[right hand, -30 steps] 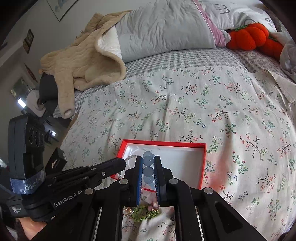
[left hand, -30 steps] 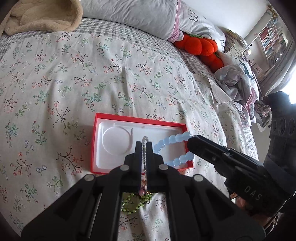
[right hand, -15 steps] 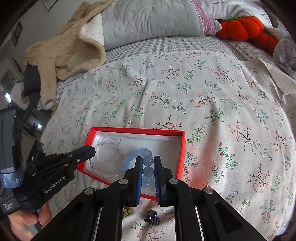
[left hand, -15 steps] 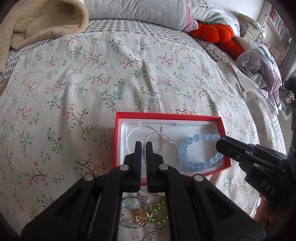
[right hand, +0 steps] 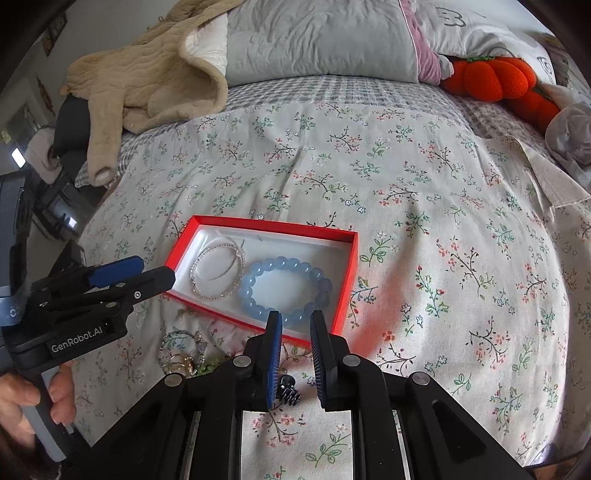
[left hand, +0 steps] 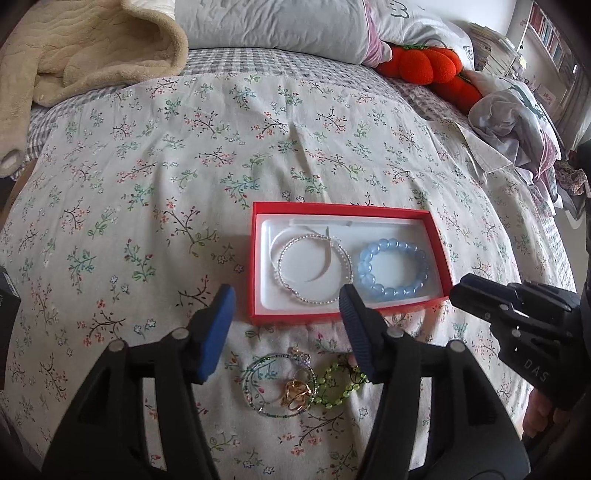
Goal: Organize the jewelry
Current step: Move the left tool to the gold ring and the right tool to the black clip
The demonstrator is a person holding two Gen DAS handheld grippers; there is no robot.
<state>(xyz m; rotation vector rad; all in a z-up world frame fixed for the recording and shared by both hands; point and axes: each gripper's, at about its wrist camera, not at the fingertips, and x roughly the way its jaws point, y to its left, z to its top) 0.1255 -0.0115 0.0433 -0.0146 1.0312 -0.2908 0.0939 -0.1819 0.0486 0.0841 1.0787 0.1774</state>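
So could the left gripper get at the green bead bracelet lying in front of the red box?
Probably yes: the left gripper is open and empty, and the green bead bracelet lies uncovered on the bedspread between its fingers, though it touches the gold ring.

You see a bed with a floral duvet (left hand: 221, 166), grey pillows (left hand: 273, 26) at top, bookshelves (left hand: 550, 40) upper right, daylight throughout
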